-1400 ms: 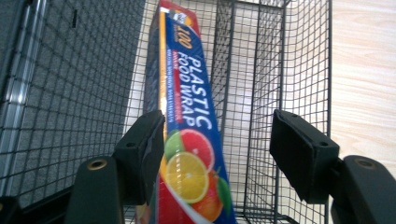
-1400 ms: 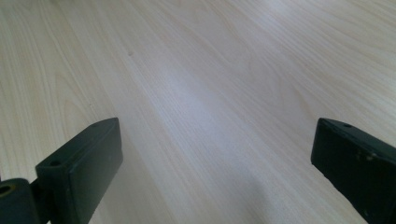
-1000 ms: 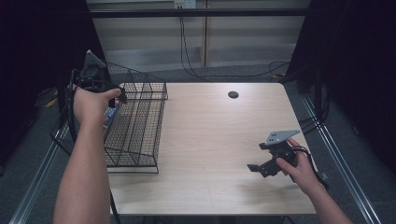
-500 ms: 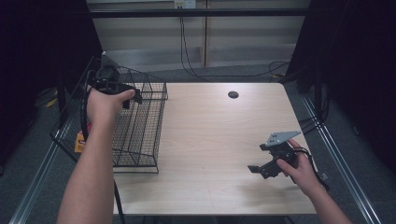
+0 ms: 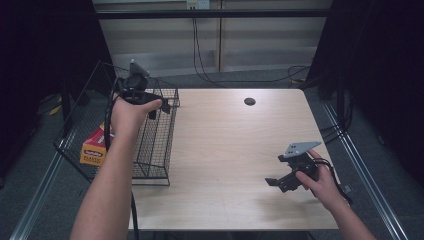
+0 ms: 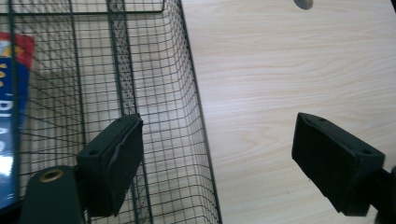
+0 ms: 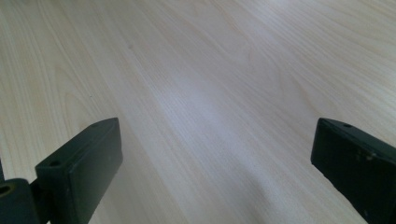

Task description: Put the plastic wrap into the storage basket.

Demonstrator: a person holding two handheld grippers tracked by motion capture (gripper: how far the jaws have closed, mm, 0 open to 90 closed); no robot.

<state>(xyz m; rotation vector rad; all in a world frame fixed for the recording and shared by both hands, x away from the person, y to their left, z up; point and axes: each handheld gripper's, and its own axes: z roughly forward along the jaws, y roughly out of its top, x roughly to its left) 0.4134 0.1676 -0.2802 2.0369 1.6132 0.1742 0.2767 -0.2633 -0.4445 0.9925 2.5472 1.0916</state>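
Observation:
A black wire basket stands at the table's left edge and reaches out past it. In its left part lies an orange and yellow box, which appears blue and red through the mesh in the left gripper view. My left gripper hovers above the basket's right wall and is open, with one jaw over the basket's inside and the other over the table. My right gripper is low over the front right of the table and open, with bare wood between its jaws.
The light wooden table has a round dark cable hole near its far edge, also at the top of the left gripper view. Cables hang behind the table. Metal rails run along the floor on both sides.
My left hand has swung right from the basket's left side to above its right wall. The box now lies in the basket. The right gripper has stayed put.

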